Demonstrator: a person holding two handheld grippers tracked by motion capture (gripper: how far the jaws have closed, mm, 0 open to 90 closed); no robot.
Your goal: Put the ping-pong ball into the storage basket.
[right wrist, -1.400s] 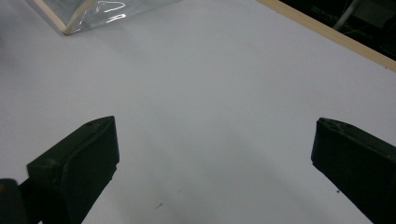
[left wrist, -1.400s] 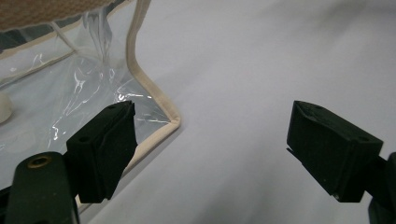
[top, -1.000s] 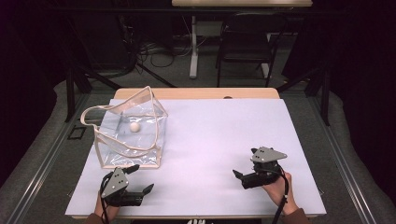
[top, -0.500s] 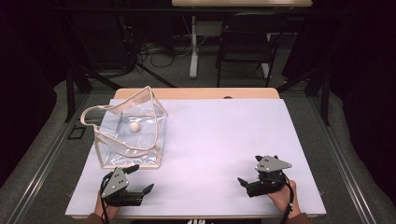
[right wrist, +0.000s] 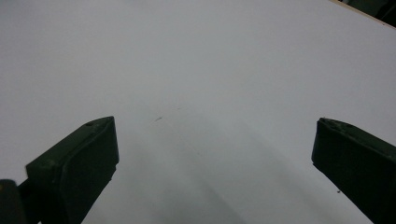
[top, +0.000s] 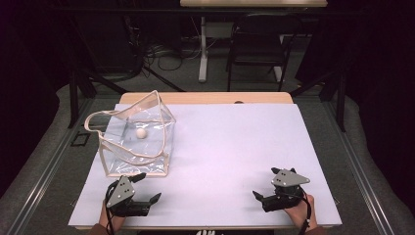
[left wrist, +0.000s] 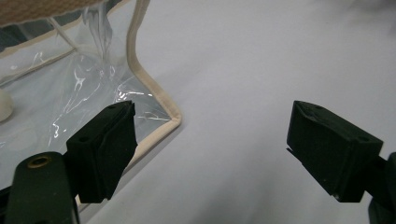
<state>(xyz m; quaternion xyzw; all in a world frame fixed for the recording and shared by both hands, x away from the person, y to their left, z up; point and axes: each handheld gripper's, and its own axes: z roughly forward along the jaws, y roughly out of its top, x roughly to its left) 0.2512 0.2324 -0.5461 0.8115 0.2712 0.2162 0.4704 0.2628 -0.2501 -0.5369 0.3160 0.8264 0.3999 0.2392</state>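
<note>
A clear plastic bag (top: 122, 147) with beige trim and a handle stands open on the left of the white table (top: 230, 147). A small white ball (top: 141, 132) lies inside it. My left gripper (top: 149, 186) rests near the front edge, just in front of the bag, open and empty. In the left gripper view the bag's beige-trimmed corner (left wrist: 156, 105) lies just beyond the left jaw, and the ball (left wrist: 3, 106) shows at the frame's edge. My right gripper (top: 262, 190) sits open and empty at the front right, over the bare white table surface (right wrist: 196, 70).
A wooden strip of tabletop (top: 205, 98) runs along the far edge. Beyond it stand a dark chair (top: 254, 54) and a table leg (top: 202, 49) with cables on the floor. Metal rails (top: 44, 166) flank the table's sides.
My right gripper has drawn back toward the near edge and a little to the right. The left gripper, bag and ball have not moved.
</note>
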